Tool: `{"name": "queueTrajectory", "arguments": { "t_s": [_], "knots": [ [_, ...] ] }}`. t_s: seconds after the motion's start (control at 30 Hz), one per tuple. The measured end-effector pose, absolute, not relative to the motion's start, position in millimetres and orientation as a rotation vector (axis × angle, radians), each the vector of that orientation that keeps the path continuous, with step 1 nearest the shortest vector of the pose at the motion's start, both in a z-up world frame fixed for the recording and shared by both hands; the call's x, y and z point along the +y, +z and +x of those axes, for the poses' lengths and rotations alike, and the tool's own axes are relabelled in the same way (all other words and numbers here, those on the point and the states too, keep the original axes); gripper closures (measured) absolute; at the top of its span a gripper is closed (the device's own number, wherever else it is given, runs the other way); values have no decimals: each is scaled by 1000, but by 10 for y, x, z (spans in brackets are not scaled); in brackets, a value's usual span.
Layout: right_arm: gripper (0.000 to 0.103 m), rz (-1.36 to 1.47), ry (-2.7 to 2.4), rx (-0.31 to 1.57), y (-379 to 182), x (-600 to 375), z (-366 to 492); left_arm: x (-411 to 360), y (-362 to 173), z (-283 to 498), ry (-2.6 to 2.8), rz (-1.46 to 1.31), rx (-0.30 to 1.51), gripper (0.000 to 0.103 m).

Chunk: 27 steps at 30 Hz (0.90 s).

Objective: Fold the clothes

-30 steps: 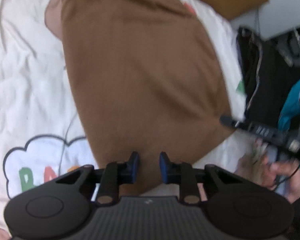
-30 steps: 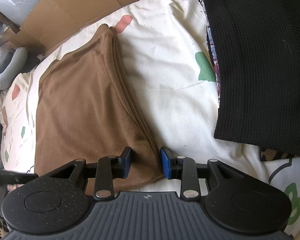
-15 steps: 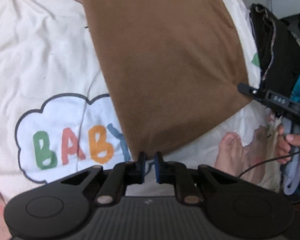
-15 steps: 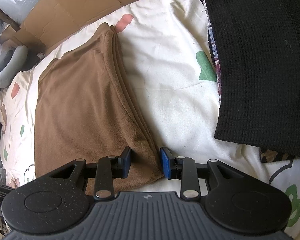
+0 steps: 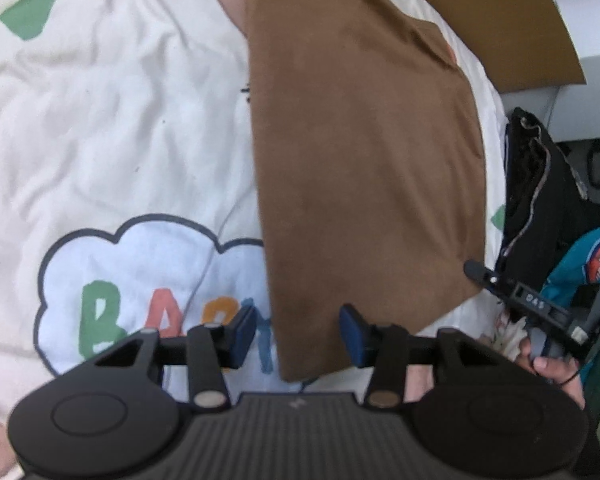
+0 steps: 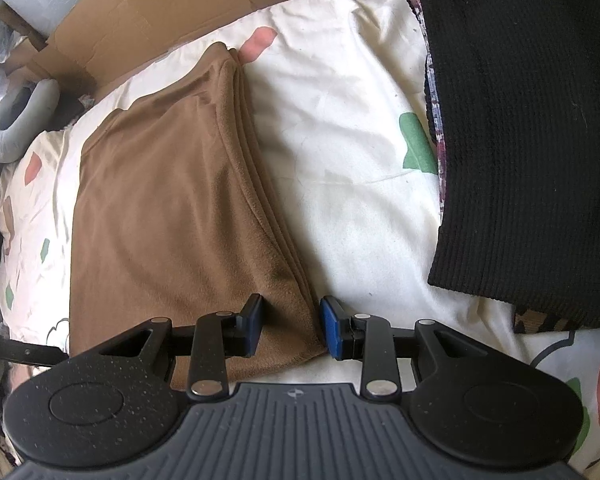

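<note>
Brown folded garment (image 5: 360, 152) lies on the sheet (image 5: 112, 120), both grippers' fingers apart around its near corners.

brown fleece garment (image 5: 364, 152) | folded flat into a long rectangle, several layers stacked along its right edge (image 6: 260, 184) | lying on the cream printed bedsheet (image 6: 348, 128), near corner covering part of the cloud "BABY" print | surface smooth, barely creased

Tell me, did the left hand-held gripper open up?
Yes. The left hand-held gripper spread its fingers wide over the brown cloth corner beside the BABY cloud print.
</note>
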State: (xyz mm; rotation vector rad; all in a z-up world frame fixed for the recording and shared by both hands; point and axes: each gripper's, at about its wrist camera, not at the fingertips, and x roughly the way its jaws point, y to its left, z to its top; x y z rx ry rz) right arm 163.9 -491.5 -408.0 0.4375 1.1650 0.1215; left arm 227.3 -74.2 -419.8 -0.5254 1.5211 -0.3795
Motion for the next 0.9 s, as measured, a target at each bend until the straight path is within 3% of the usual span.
{"name": "queueTrajectory", "arguments": {
  "t_s": [0.3, 0.43, 0.83, 0.9],
  "knots": [
    [65, 441, 121, 1167, -4094, -4919, 1643, -638, -4519, 2109, -411, -763, 1489, 57],
    [65, 453, 117, 1155, -4101, -4925, 1624, -552, -4585, 2041, -450, -849, 1454, 66],
    [65, 451, 122, 1115, -4082, -4905, 1653, -559, -4728, 2020, -528, -931, 1443, 63],
    [65, 444, 120, 1112, -4088, -4892, 1665, -618, -4736, 2031, -522, -898, 1450, 78]
  ]
}}
